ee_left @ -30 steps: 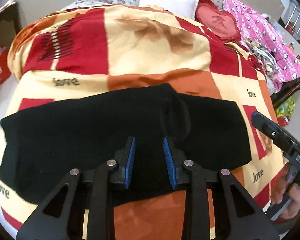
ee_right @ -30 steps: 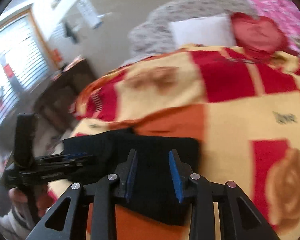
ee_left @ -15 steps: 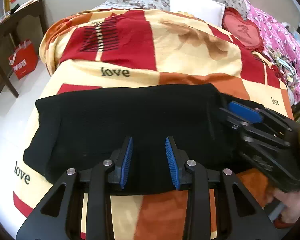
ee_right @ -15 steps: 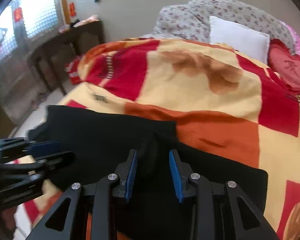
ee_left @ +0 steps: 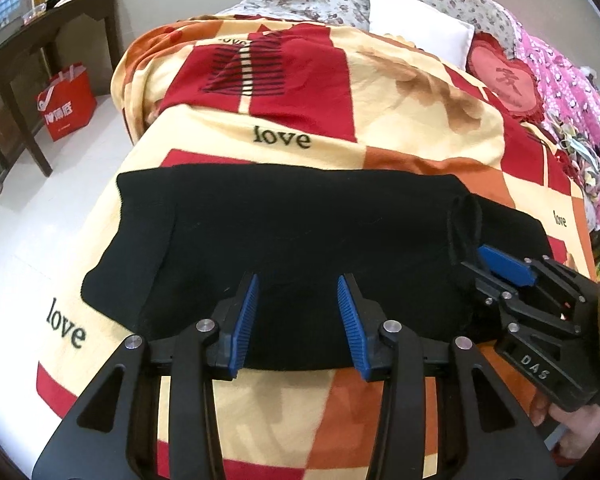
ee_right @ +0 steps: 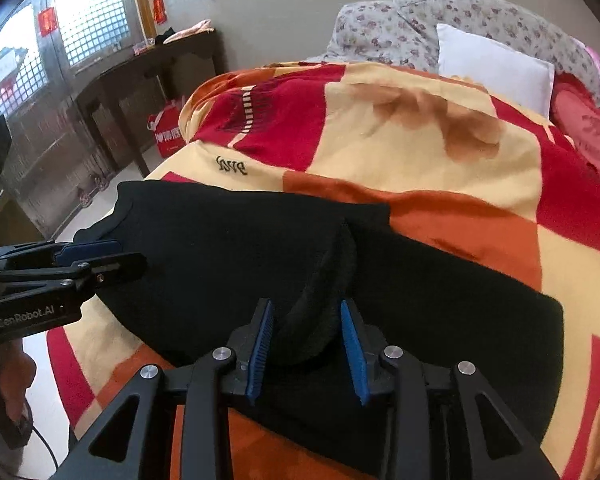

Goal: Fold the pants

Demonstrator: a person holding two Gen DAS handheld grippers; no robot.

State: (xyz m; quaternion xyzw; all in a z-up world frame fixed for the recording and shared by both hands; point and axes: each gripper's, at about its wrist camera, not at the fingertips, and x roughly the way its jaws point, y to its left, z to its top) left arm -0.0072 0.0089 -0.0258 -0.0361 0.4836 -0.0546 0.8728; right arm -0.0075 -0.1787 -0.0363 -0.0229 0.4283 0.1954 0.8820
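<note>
The left gripper (ee_left: 298,318) is sitting low in the centre of the left wrist view, its jaws opening, wider than a second ago, with nothing pinched between its blue pads (ee_left: 244,322); only the near hem of the black pants (ee_left: 300,236) is showing behind the gap. The right gripper (ee_right: 306,344) is likewise parting its jaws slightly, straddling a raised fold (ee_right: 324,304) of the pants without pressing on it as far as the right wrist view shows. In the left wrist view that same gripper (ee_left: 512,276) is now lying at the right edge of the frame over the pants, where a second ago it was off the cloth.

The pants are lying as a broad dark band across the middle of both frames, on the chequered red, orange and cream blanket (ee_left: 400,120). Further out, a white pillow (ee_left: 416,30) and a red heart cushion (ee_left: 504,78) are resting at the upper right.

Both grippers seem to be lining up on the near edge, probably preparing to grasp for the next fold.
</note>
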